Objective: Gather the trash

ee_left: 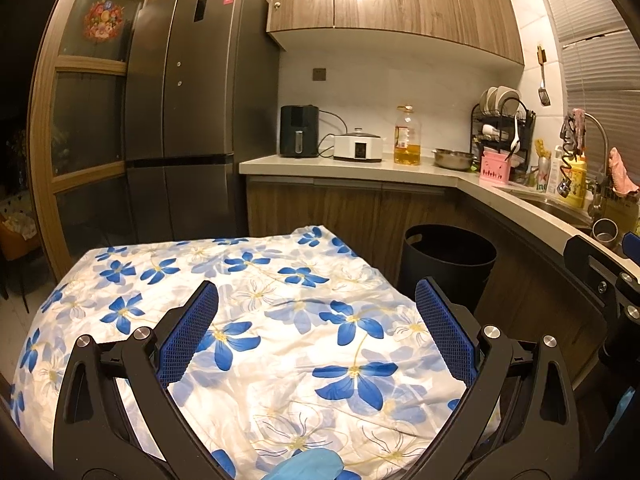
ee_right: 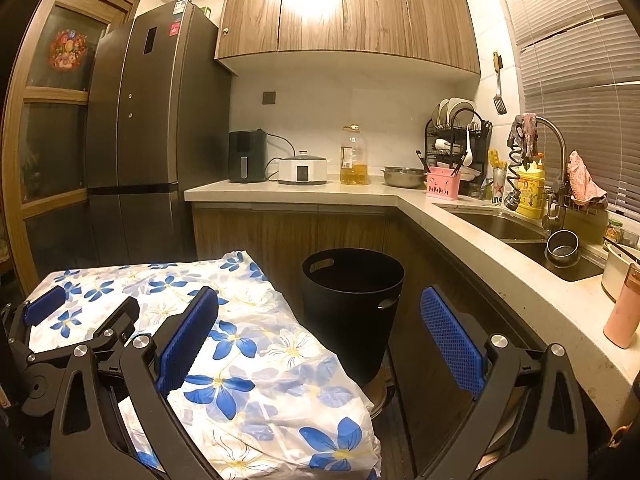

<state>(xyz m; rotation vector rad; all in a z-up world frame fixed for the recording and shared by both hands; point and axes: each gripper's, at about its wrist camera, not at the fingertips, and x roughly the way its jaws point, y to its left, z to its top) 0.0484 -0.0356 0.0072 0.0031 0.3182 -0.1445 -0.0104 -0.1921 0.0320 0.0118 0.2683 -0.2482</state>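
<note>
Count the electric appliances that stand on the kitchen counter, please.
2. A black air fryer stands at the counter's left end, next to the refrigerator. A white cooker stands just right of it. Others may be hidden behind the dish rack.

Home kitchen: fridge, sink, cupboards.

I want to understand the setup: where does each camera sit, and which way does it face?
Left wrist: sits on the left tongs, faces forward over the flowered cloth to the counter; its own open fingers show, with the right tongs at the right edge.
Right wrist: sits on the right tongs, faces the black bin and sink; the left tongs show at left.
Shared: cloth, bin, fridge.
</note>
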